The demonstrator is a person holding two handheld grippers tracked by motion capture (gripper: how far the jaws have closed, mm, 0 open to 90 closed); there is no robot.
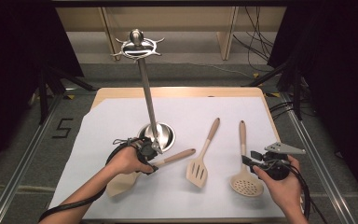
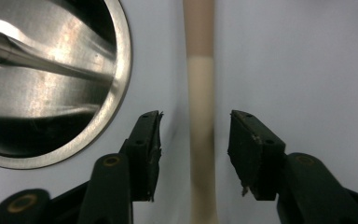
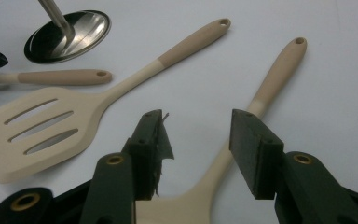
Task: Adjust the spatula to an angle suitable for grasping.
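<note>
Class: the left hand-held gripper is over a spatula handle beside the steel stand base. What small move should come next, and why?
Probably close the left hand-held gripper on the spatula handle. Its jaws stand open on either side of the handle, apart from it, with the stand base clear to one side, so closing should catch the handle alone.

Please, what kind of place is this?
Probably a recording lab rather than a kitchen: a paper-covered table between metal floor rails, loose cables behind, and a utensil stand with spatulas set out.
</note>
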